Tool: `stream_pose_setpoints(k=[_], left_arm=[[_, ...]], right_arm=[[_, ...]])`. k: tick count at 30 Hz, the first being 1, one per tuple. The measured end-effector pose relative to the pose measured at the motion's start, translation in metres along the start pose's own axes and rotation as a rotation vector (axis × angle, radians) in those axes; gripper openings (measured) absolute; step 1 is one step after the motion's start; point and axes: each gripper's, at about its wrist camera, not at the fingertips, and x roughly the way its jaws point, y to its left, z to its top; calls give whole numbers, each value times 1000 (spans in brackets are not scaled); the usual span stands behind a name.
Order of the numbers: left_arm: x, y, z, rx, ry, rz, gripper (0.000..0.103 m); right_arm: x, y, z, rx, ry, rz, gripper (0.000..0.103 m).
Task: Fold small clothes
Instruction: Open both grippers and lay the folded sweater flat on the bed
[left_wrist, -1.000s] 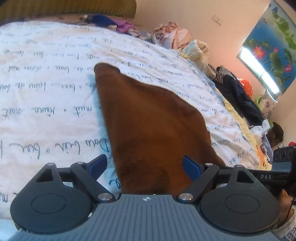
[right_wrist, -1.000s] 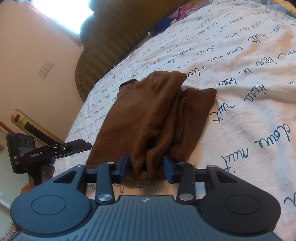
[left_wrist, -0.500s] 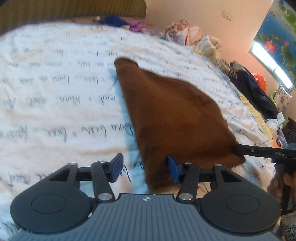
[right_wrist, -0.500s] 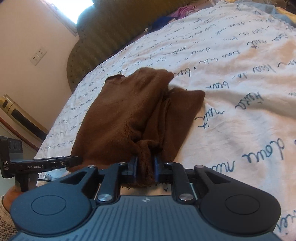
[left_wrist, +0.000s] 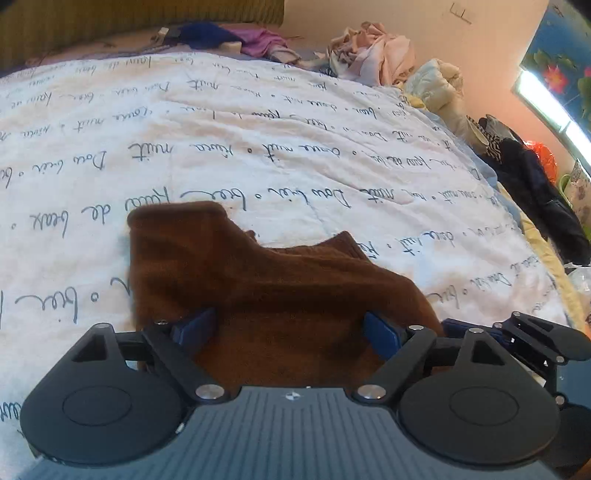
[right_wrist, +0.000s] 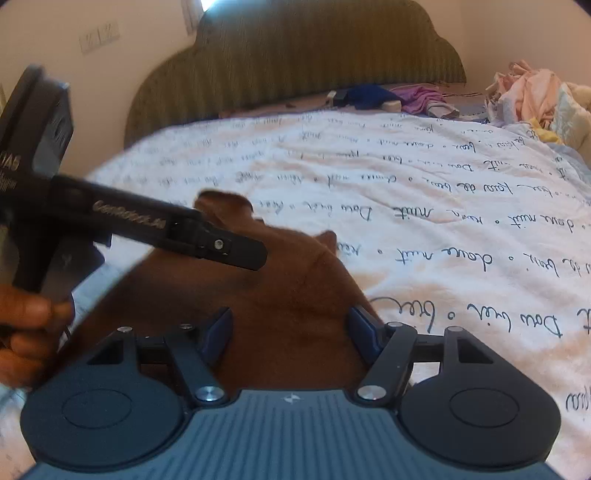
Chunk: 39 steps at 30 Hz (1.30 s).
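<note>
Left wrist view: left claw (left_wrist: 288, 326) is spreading, jaws opening w/ blue pads wide apart, not pinching anything. Folded brown fleece garment (left_wrist: 266, 280) is lying on the white bed cover w/ dark script writing (left_wrist: 258, 140), its near edge sitting btwn the pads, its long axis running away from the claw toward upper left. Right claw's black tip (left_wrist: 535, 336) is showing at right, just beside the garment.

Right wrist view: right claw (right_wrist: 290, 330) is also opening, pads apart, garment (right_wrist: 288, 295) lying btwn them, unpressed. Left claw (right_wrist: 221, 247) is reaching in over the garment's left part.
</note>
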Motion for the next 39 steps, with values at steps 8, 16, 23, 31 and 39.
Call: stream_pose_setpoints(k=[8,16,23,31,39], left_arm=[[-39,-15,-13,99,-45,115,93],[-80,-38,-71,70,-32,-40,99],[-92,-56,-81,133,-55,40,99],[-115,-52,-122,120,-7,5,101],[-132,-31,-143,43,3,30,103]], right_arm=[[-49,-27,-13,88,-89,62,74],[-51,26,-35,-128,-37,36,31],[-57,3,-30,7,-59,25,32],[-96,53,-69,-165,-58,-19,32],[-111,39,-75,-68,-73,-35,36]])
